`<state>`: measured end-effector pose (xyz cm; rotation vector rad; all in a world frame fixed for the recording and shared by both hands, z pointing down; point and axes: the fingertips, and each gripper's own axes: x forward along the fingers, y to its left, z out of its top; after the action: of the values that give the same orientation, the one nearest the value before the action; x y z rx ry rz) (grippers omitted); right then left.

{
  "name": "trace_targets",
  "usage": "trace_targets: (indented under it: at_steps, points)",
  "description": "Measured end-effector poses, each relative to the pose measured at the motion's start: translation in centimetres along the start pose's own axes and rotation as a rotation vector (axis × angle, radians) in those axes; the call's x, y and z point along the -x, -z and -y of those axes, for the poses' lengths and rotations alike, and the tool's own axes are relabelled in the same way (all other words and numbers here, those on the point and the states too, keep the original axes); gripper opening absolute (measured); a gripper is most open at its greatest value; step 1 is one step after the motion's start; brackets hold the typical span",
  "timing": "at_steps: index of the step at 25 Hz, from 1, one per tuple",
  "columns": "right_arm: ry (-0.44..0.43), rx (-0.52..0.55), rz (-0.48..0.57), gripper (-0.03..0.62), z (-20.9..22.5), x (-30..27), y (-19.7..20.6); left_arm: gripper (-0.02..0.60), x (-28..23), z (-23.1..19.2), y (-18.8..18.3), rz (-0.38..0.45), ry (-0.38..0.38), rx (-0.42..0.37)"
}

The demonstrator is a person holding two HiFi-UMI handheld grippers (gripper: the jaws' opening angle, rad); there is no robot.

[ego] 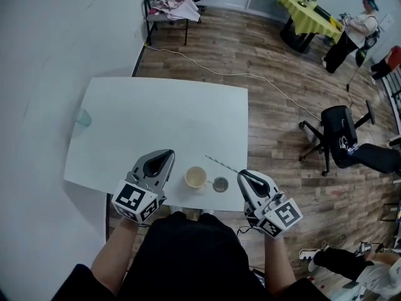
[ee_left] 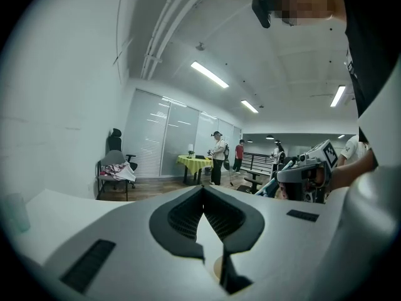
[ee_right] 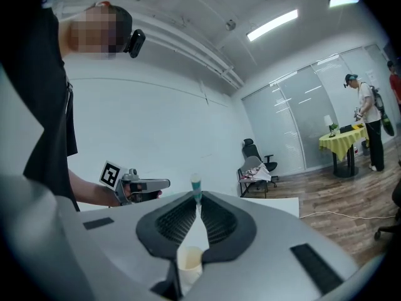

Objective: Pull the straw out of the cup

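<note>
A cream cup [ego: 195,177] stands near the white table's [ego: 156,118] front edge, with a small grey metal cup [ego: 220,184] just right of it. A thin striped straw [ego: 222,164] lies flat on the table outside both cups. Its near end sits right at the tip of my right gripper [ego: 240,175], which is shut; no straw shows between its jaws [ee_right: 198,196]. My left gripper [ego: 168,156] is shut on nothing, just left of the cream cup. The cream cup shows below the jaws in the right gripper view [ee_right: 190,259] and as a sliver in the left gripper view [ee_left: 217,268].
A pale teal cup [ego: 83,117] stands at the table's left edge. A black office chair [ego: 336,132] and a white cable [ego: 250,75] are on the wood floor to the right. At the back are a chair with clothes [ego: 173,4], a yellow table [ego: 308,9] and a person [ego: 354,31].
</note>
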<state>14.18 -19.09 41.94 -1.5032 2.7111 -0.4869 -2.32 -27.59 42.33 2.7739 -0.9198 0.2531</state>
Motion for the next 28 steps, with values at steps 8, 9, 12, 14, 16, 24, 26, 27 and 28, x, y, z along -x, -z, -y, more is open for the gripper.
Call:
trace_targets:
  at_steps: [8, 9, 12, 14, 16, 24, 26, 27, 28]
  points:
    - [0.008, -0.017, 0.086, 0.040, 0.4, 0.3, -2.8, 0.014, 0.7, 0.1, -1.7, 0.030, 0.002, -0.031]
    - [0.006, -0.023, 0.098, 0.040, 0.4, 0.4, -3.2, 0.014, 0.7, 0.2, -1.9, 0.034, 0.001, -0.034]
    - [-0.006, -0.034, 0.133, 0.040, 0.1, 0.4, -4.2, 0.014, 1.0, 0.2, -2.2, 0.045, -0.002, -0.041]
    - [-0.012, -0.028, 0.148, 0.040, 0.0, 0.3, -4.8, 0.014, 1.1, 0.2, -2.4, 0.053, -0.004, -0.045]
    - [-0.014, -0.023, 0.161, 0.040, 0.1, 0.3, -5.4, 0.014, 1.2, 0.1, -2.8, 0.061, -0.005, -0.050]
    - [-0.008, -0.021, 0.204, 0.040, 0.4, 0.0, -7.0, 0.014, 1.7, -0.5, -4.1, 0.083, -0.010, -0.071]
    - [-0.007, -0.031, 0.216, 0.038, 0.5, -0.2, -7.2, 0.014, 1.7, -0.8, -4.2, 0.088, -0.014, -0.070]
    - [-0.007, -0.033, 0.219, 0.038, 0.6, -0.3, -7.4, 0.014, 1.7, -0.9, -4.4, 0.090, -0.017, -0.068]
    - [-0.007, -0.033, 0.219, 0.038, 0.6, -0.4, -7.5, 0.014, 1.7, -1.0, -4.5, 0.091, -0.019, -0.067]
